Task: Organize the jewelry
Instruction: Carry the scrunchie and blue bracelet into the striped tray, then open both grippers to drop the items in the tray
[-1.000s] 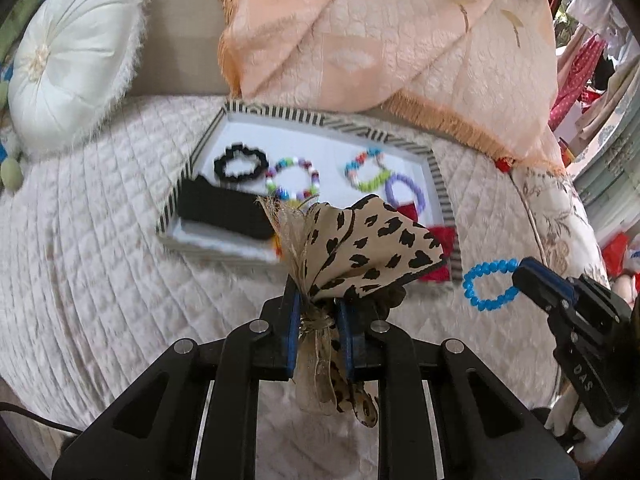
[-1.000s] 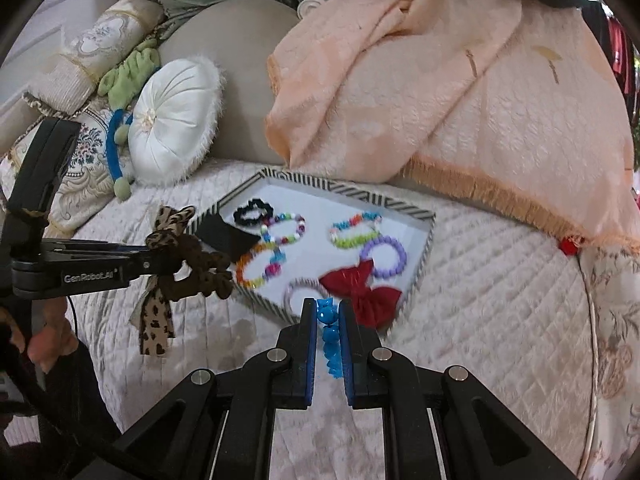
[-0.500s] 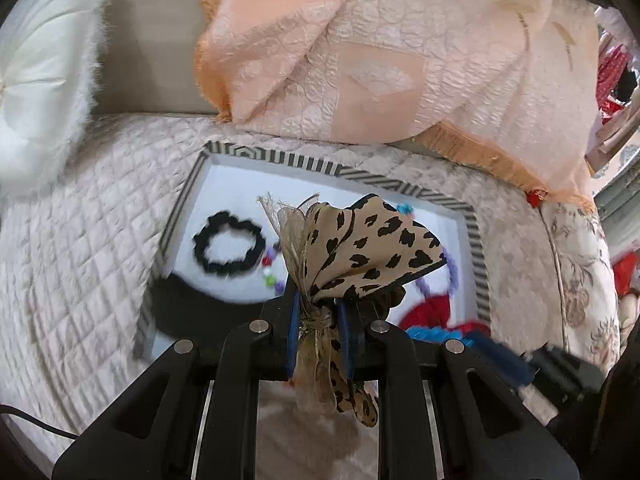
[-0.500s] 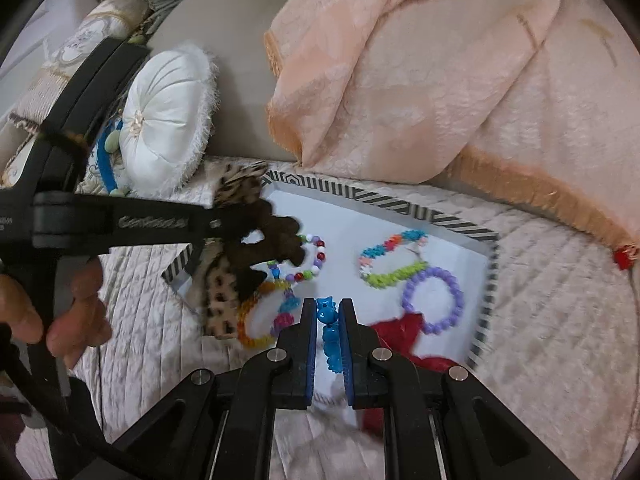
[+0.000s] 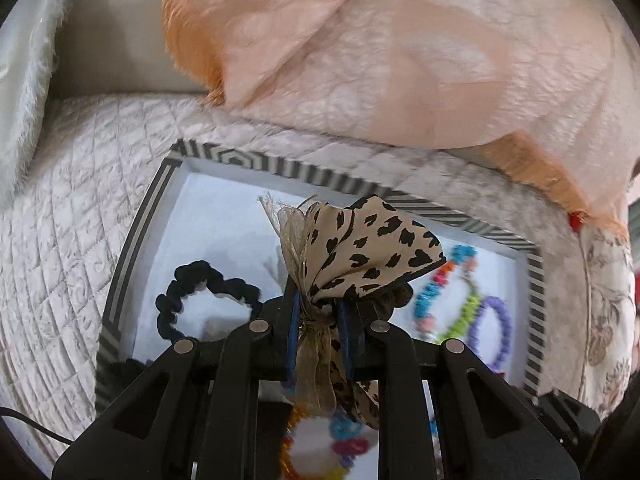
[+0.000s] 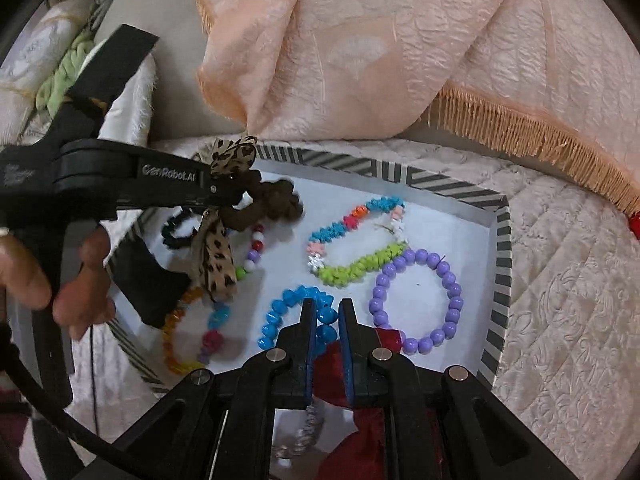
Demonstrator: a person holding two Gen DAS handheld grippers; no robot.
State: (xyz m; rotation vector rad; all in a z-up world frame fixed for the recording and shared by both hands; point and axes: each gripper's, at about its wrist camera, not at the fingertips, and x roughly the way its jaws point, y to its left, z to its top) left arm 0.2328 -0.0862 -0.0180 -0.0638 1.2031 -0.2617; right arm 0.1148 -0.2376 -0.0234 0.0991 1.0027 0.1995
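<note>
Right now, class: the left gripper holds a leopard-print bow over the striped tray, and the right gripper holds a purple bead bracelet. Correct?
Not quite. The right gripper holds the blue bead bracelet; the purple bracelet lies loose in the striped tray, as the right wrist view shows.

Striped tray [image 6: 503,264] and peach throw [image 6: 360,52] on quilted bed [image 6: 560,280].

Peach fringed throw [image 6: 360,52] draped over quilted cream bedspread [image 6: 560,280], white furry cushion [image 5: 24,92] at left

left gripper [image 5: 318,312]: fingers clamped, level over tray; right gripper [image 6: 326,316]: fingers narrowly apart, lowered
</note>
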